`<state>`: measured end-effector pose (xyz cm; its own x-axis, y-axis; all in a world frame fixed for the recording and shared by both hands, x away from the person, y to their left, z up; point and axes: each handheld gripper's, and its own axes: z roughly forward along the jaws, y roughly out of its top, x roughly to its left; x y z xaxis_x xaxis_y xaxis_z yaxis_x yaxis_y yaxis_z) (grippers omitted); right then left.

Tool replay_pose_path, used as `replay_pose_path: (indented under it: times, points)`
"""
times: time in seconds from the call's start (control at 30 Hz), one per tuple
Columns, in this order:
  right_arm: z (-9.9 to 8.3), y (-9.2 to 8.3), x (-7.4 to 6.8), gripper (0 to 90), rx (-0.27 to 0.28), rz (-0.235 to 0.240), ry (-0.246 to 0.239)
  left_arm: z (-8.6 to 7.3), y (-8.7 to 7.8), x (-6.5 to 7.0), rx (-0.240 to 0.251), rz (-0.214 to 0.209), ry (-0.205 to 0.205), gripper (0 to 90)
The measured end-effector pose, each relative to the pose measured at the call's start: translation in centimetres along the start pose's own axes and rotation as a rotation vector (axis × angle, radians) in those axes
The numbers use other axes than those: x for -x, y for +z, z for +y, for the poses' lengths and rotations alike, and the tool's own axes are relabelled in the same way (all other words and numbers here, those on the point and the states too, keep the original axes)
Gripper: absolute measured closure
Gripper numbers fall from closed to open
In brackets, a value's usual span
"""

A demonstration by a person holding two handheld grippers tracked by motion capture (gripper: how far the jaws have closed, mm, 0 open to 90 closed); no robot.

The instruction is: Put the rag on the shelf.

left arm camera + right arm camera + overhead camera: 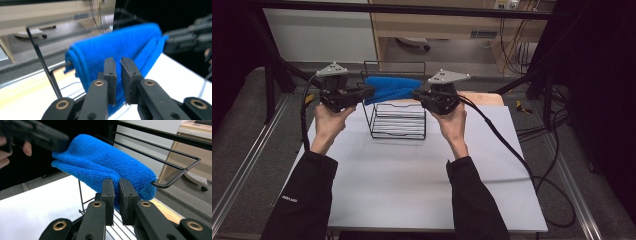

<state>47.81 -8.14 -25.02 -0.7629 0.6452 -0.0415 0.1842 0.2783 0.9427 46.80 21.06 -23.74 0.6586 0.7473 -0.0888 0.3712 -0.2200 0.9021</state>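
Here, a blue towel (390, 89) hangs folded over a top rail of a black wire rack (398, 122) that stands on the white table (412, 185), toward the 12 o'clock side from where the person stands. The towel drapes in thick layers, its folds falling on both sides of the rail.

The left gripper (366, 93) comes in from 9 o'clock and meets the left end of the towel. In the left gripper view its 2 jaws (119, 82) stand nearly together, a thin gap between the pads, with a hanging layer of blue cloth running down into that gap; the grip looks pinched on the towel's edge.

The right gripper (417, 95) comes in from 3 o'clock at the other end. In the right gripper view its 2 jaws (117, 200) are likewise almost closed, and the lower fold of the towel (105, 167) sits right at and between the pad tips, so it too appears clamped on the cloth. The rail (175, 173) pokes out of the towel's end there, bending at a rounded corner.

Both hands (329, 122) hold their tools at roughly the same height, level with the rack's top. Black sleeves (302, 200) enter from 6 o'clock, and a cable (507, 145) trails from the right gripper across the table toward 4 o'clock.
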Motion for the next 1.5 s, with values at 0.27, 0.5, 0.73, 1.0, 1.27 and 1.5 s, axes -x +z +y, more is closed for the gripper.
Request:
replay_pose_path:
  times: [0.27,0.5,0.73,1.0,1.27,1.5]
  points:
    - [-0.2,0.2,-0.1,79.4,-0.013,-0.006,-0.018,-1.3,1.0,0.0,-0.055,0.008,0.031,87.3]
    - [-0.1,0.2,-0.2,70.2,-0.009,0.017,-0.004,-1.8,1.6,-0.1,-0.066,0.022,0.043,88.9]
    - [0.0,0.1,-0.3,64.3,0.017,0.043,0.027,-2.4,2.1,-0.1,-0.071,0.027,0.043,89.0]
    - [-1.1,0.7,-0.4,87.4,-0.04,0.038,0.06,-3.0,2.4,-0.2,-0.064,0.025,0.046,89.0]
    - [-3.2,1.3,0.9,90.0,-0.06,-0.014,0.098,-3.2,2.7,-0.5,-0.047,0.016,0.024,89.0]
    - [-3.5,0.8,0.9,85.2,-0.033,-0.011,0.089,-3.3,2.6,-0.3,-0.043,0.016,0.033,88.9]
